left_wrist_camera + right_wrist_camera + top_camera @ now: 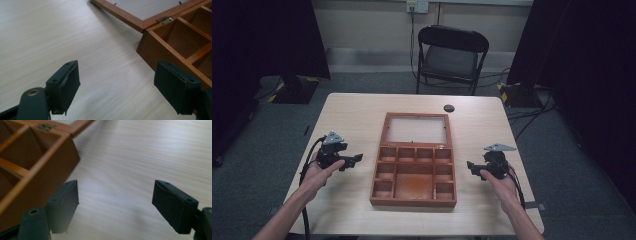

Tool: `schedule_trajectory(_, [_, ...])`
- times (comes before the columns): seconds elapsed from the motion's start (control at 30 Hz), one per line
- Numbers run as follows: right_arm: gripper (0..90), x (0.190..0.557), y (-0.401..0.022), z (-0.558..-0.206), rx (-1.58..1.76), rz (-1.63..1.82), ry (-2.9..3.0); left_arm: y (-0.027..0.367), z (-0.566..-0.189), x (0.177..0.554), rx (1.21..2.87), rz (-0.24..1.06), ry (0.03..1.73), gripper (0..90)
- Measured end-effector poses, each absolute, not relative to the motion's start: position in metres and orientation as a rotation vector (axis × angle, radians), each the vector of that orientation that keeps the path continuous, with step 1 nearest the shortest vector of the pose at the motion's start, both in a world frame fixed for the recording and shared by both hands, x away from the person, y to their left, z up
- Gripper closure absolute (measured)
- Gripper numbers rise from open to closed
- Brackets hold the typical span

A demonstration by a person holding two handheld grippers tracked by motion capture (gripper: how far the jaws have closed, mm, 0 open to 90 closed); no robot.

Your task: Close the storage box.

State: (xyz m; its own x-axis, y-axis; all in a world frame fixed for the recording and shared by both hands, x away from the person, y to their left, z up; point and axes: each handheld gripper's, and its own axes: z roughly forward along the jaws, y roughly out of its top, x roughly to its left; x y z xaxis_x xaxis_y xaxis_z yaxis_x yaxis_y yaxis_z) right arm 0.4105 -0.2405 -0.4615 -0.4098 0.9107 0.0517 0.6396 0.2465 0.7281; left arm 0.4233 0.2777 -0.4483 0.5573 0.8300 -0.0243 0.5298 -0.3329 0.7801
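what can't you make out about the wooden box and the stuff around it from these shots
- Small dark round object beyond the wooden box, high view: too small to identify.
- Box compartments: floors too dim and small to rule out tiny items.
- Hinge, left gripper view: box beyond it cut off by frame edge.

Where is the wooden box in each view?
High view: the box sits mid-table between the two grippers, lid laid open flat behind it.
Left gripper view: upper right, one corner and its compartments.
Right gripper view: left side, a corner above the jaw.
Shared landmark: a brass hinge joining lid and box, seen in both gripper views.
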Motion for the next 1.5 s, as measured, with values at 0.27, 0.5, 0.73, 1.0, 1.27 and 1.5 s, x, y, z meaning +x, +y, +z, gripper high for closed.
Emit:
schedule_trajectory(0.27, [20.7, 0.437, -0.216, -0.441, 1.401, 1.121, 2.153, 0.259, -0.438, 0.447, 1.968, 0.433, 1.092, 19.7])
schedule_trajectory(0.5, [23.0, 0.462, -0.204, -0.426, 1.359, 1.151, 2.171, 0.247, -0.423, 0.464, 1.96, 0.4, 1.072, 20.1])
schedule_trajectory(0.73, [20.7, 0.495, -0.186, -0.417, 1.338, 1.192, 2.183, 0.232, -0.415, 0.493, 1.916, 0.378, 1.069, 20.9])
schedule_trajectory(1.0, [17.1, 0.513, -0.174, -0.444, 1.439, 1.171, 2.232, 0.212, -0.444, 0.507, 1.966, 0.319, 1.11, 22.3])
schedule_trajectory(1.27, [15.3, 0.519, -0.17, -0.458, 1.507, 1.167, 2.251, 0.214, -0.458, 0.512, 1.973, 0.251, 1.162, 20.3])
schedule_trajectory(1.5, [15.5, 0.522, -0.162, -0.46, 1.559, 1.164, 2.248, 0.215, -0.466, 0.516, 1.945, 0.212, 1.228, 17.6])
